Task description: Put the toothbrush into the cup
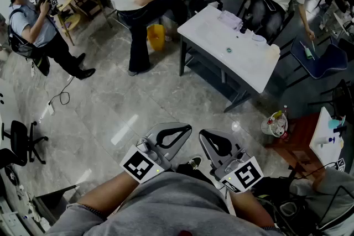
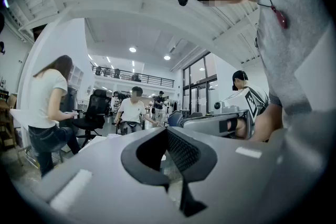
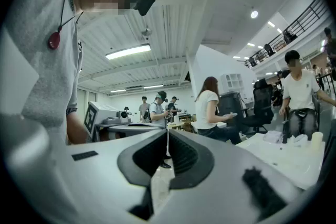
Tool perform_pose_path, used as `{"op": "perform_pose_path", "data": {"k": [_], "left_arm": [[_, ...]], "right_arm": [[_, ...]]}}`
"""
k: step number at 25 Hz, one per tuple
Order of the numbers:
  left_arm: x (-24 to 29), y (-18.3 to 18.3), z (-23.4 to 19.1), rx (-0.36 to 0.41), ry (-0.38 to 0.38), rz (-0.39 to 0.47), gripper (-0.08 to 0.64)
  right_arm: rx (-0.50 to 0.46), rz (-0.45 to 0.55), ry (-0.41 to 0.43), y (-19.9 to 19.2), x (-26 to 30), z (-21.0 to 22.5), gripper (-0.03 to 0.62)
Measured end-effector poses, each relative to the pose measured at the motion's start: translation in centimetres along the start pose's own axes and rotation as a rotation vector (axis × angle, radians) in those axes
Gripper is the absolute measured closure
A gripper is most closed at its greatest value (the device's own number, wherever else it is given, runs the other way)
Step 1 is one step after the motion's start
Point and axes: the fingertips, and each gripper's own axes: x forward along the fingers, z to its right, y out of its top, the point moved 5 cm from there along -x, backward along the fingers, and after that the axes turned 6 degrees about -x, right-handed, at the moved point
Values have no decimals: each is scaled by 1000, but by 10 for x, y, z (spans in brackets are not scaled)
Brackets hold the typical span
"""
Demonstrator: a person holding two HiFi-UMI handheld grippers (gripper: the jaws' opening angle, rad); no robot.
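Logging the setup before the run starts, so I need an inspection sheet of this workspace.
Surface: white table stands ahead, beyond both grippers.
Job's things: pale cup-like cylinder at the table's right edge; toothbrush not made out.
Clutter: small bowl, dark bottle and white packet on the table.
Grippers: left gripper and right gripper shut, nothing between the fingers, held near the body.
Cables: one cable on the floor, left.
Surroundings: people standing and seated; yellow bin; office chair.
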Motion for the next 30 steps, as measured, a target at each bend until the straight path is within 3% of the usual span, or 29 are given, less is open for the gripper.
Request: {"op": "perform_pose_path", "data": {"k": [14, 30], "left_arm": [[1, 3, -3, 20, 7, 9, 552], [69, -1, 29, 49, 67, 10, 552]], "right_arm": [[-21, 5, -23, 2, -3, 3, 577], [-7, 34, 2, -2, -52, 63, 577]]}}
